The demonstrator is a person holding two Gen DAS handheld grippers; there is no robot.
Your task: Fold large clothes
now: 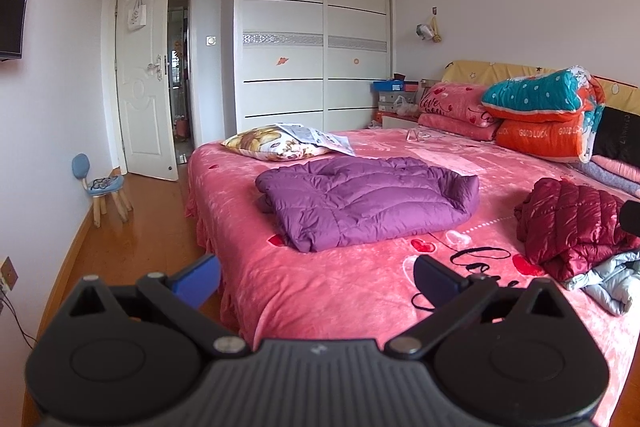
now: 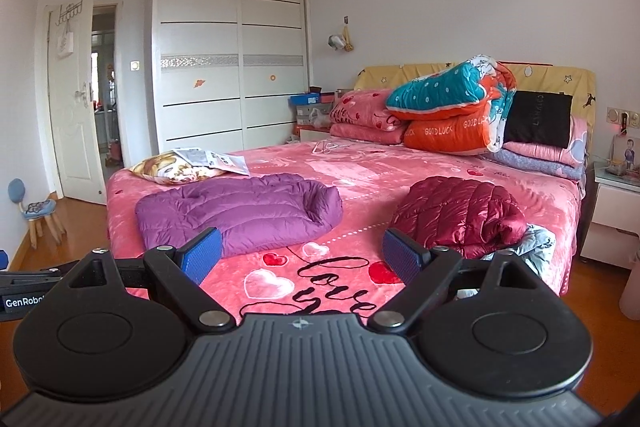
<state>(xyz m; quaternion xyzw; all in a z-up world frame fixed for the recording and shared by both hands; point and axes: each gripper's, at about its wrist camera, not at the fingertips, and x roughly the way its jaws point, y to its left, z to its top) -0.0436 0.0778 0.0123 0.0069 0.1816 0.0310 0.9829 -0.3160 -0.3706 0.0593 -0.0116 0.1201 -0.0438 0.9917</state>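
Observation:
A purple down jacket (image 1: 368, 203) (image 2: 240, 215) lies folded flat on the pink bed (image 1: 320, 291) (image 2: 380, 171), toward its left side. A dark red quilted jacket (image 1: 572, 227) (image 2: 456, 219) sits crumpled in a heap on the right, partly over a pale grey garment (image 1: 608, 283) (image 2: 532, 247). My left gripper (image 1: 316, 279) hovers open near the bed's foot edge, short of the purple jacket, holding nothing. My right gripper (image 2: 300, 259) is open too, above the bed's front edge between the two jackets, apart from both.
A patterned pillow with papers on it (image 1: 276, 143) (image 2: 180, 167) lies behind the purple jacket. Stacked quilts (image 1: 540, 119) (image 2: 452, 115) fill the headboard end. A small blue chair (image 1: 100, 187) stands on the wooden floor at left. A white nightstand (image 2: 612, 211) is on the right.

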